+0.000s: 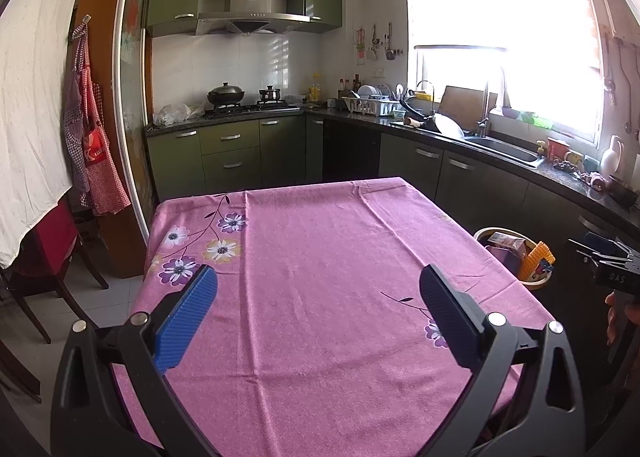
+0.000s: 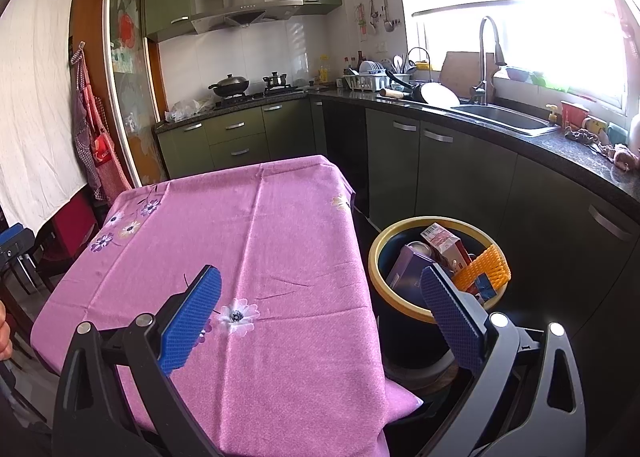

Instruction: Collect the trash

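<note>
The blue fingers (image 2: pixel 192 321) are held wide, empty. Light, stiff boxes are seen at two o'clock in the round yellow-rimmed bin (image 2: pixel 376 257), best gripped by their flat sides.

Bin (image 2: pixel 378 253): lower wall hidden behind the tablecloth (image 2: pixel 248 241) edge and the right claw's (image 2: pixel 320 315) finger; in the left wrist view only a sliver of rim (image 1: pixel 538 283) shows past the tabletop (image 1: pixel 320 277) corner. Trash inside is partly buried: a purple box (image 2: pixel 404 271), a red-and-white carton (image 2: pixel 444 245) and an orange mesh piece (image 2: pixel 482 269) overlap, print too small to read. A hand (image 1: pixel 614 317) is cut off at the right edge, and the window (image 1: pixel 500 17) is blown out white.
</note>
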